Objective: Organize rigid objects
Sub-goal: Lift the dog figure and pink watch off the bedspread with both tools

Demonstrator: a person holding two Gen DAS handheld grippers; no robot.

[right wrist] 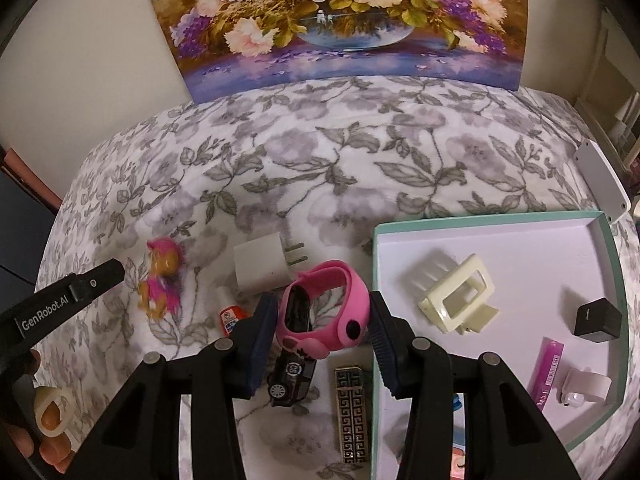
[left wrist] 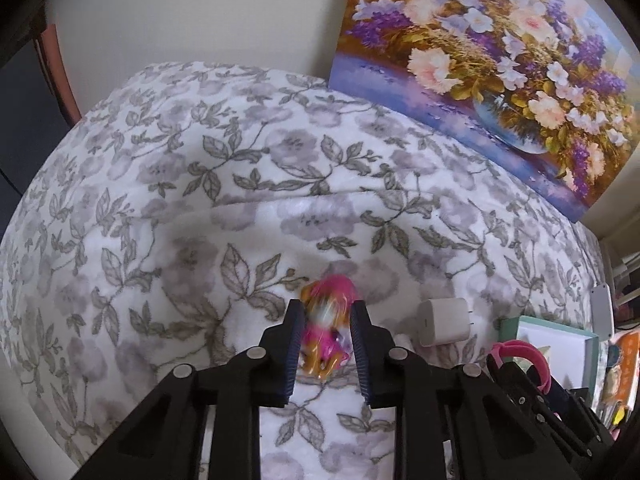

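Left hand-held gripper (left wrist: 326,328) is set with its jaws astride the pink toy figure (left wrist: 326,320), which lies on the flowered blanket (left wrist: 200,184) beside the white charger (left wrist: 442,322); whether the pads already pinch it cannot be told. Right hand-held gripper (right wrist: 324,312) is parted around the pink watch (right wrist: 320,312), not yet clamped. The figure is best closed on squarely at its middle, then lifted straight before being carried to the tray (right wrist: 500,216).
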